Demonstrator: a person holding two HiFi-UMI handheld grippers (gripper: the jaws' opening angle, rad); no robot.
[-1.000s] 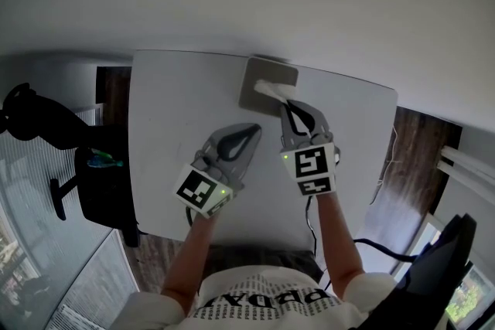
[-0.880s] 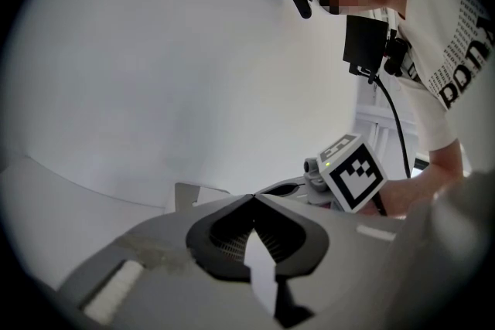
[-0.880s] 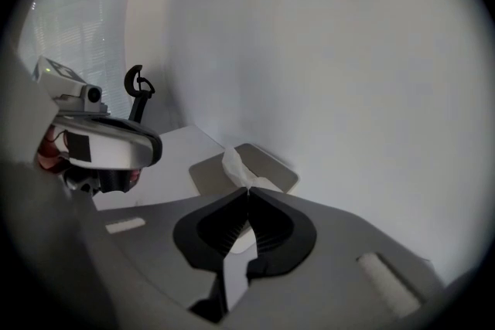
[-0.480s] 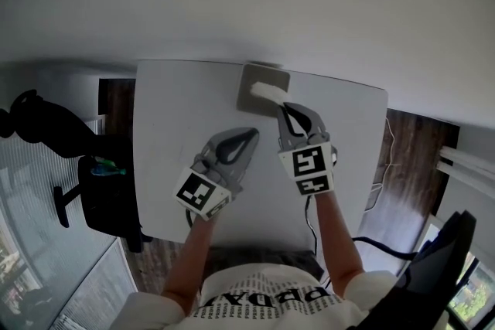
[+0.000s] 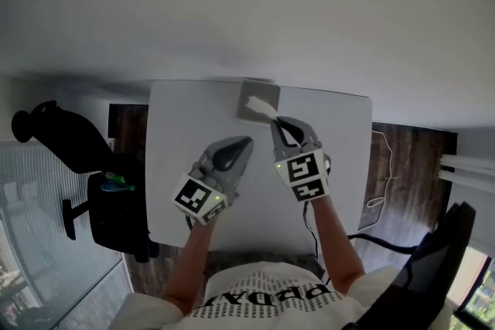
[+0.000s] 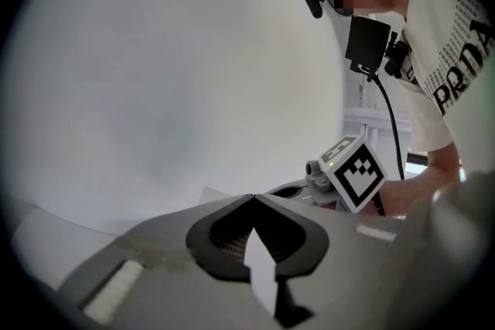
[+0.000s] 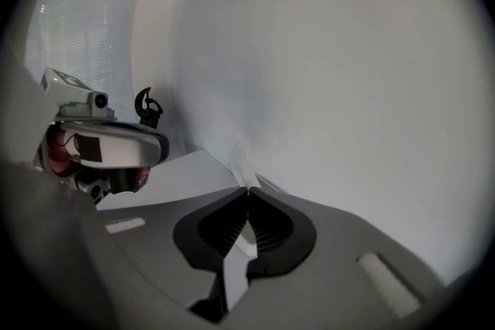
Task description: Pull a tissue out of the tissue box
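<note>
White table [image 5: 176,137], tissue [image 5: 265,107], "PRDA" shirt [image 5: 267,297]

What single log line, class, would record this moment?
right gripper: shut on tissue | tissue: runs from box to it | left gripper: shut, empty | box: on table

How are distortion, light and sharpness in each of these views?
Head view: wide-angle bending toward the edges; light dim and even; the tissue box small but clear. Left gripper view: round black border, the closed left tongs near and soft. Right gripper view: same black border; the tissue pinched in the right tongs is slightly blurred.
</note>
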